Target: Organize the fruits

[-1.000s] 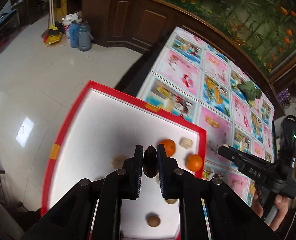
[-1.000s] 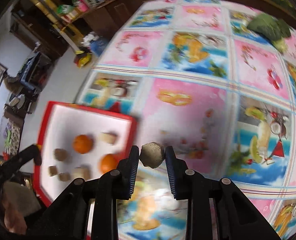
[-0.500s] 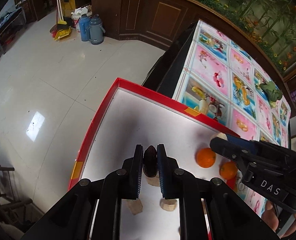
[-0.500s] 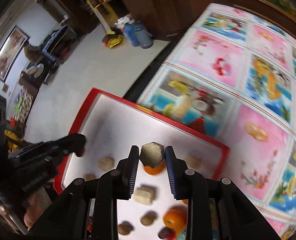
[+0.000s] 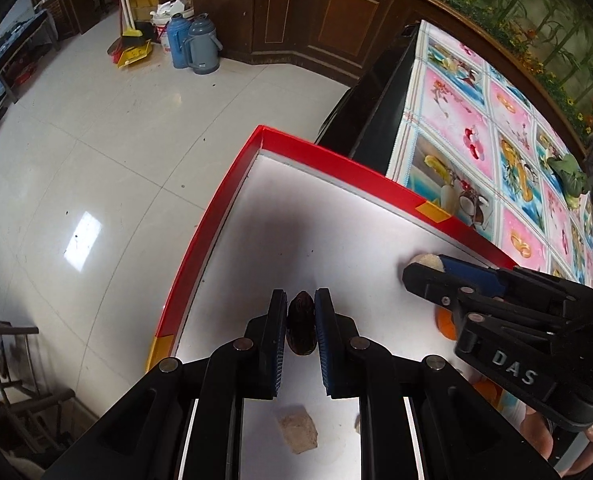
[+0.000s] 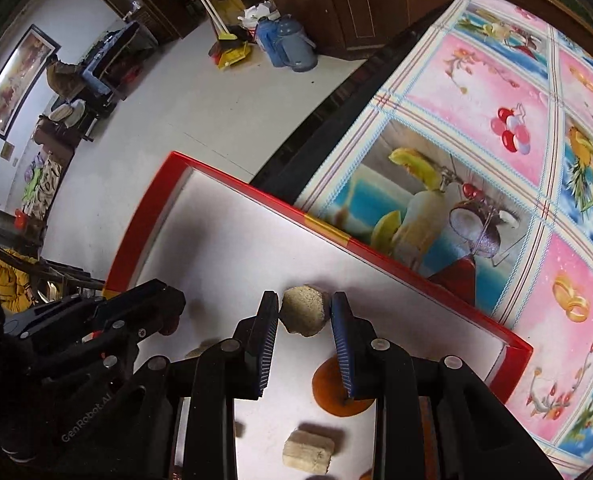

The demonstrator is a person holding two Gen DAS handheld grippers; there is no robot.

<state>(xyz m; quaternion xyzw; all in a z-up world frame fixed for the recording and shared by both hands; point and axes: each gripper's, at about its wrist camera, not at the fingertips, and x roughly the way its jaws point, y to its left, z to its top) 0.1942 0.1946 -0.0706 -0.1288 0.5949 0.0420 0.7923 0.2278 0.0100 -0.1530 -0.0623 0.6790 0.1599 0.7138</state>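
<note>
Dark fruit [image 5: 301,330] clamped in left gripper [image 5: 300,312]; tan chunk [image 6: 304,315] in right gripper [image 6: 305,314]

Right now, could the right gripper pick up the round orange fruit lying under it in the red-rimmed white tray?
Probably not yet. The right gripper is shut on a pale tan chunk, so its jaws are occupied. The orange fruit lies directly beneath with nothing covering it; releasing the chunk first would free the way.

tray [image 5: 336,162]: red rim, white floor, yellow tape patches
tablecloth [image 6: 496,92]: pink and blue squares, fruit and drink prints
held date [image 5: 301,326]: dark brown
held chunk [image 6: 304,314]: speckled tan
orange [image 6: 330,390]: orange
flasks [image 5: 192,44], upper left: blue, grey
</note>
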